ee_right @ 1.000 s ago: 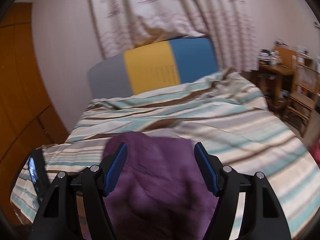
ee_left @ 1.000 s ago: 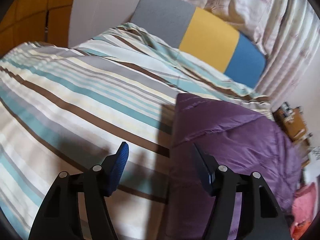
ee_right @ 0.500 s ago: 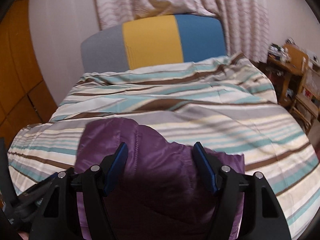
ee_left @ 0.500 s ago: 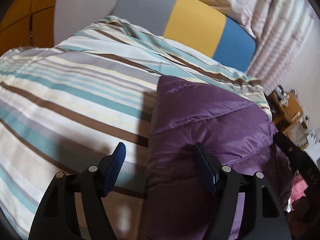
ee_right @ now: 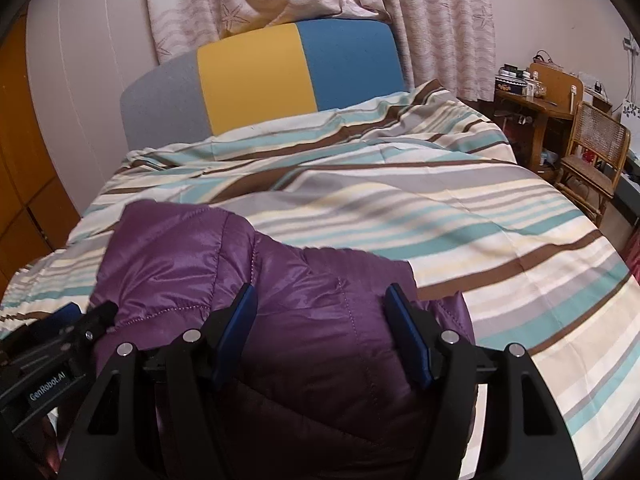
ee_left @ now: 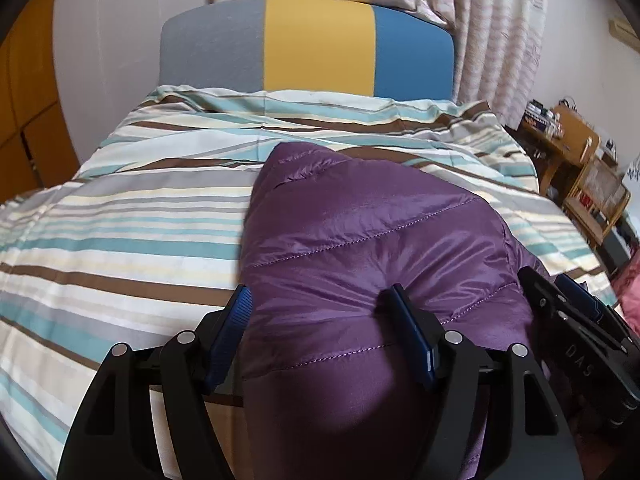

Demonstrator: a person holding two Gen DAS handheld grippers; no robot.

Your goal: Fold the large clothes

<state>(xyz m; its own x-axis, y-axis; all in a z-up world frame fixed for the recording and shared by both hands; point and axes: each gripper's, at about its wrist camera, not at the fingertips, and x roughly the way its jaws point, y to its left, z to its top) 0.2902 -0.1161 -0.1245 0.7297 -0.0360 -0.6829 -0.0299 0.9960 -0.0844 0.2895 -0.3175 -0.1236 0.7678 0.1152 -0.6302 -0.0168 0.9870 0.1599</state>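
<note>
Striped bedding [ee_left: 132, 216] in teal, brown and cream covers the bed, backed by a grey, yellow and blue headboard [ee_left: 316, 54] and patterned curtains [ee_right: 432, 20]. Purple quilted jacket [ee_left: 360, 248] lies bunched at the near edge of the bed. Left gripper [ee_left: 320, 330] stands parted, straddling the jacket's left part, its fingers against the fabric. Right gripper [ee_right: 322, 330] likewise stands parted over the jacket's right part; no firm clamp is evident. Wooden desk [ee_right: 536, 100] and cane chair [ee_right: 592, 148] stand at far right.

The purple jacket [ee_left: 360, 248] runs off both views' bottom edges.
</note>
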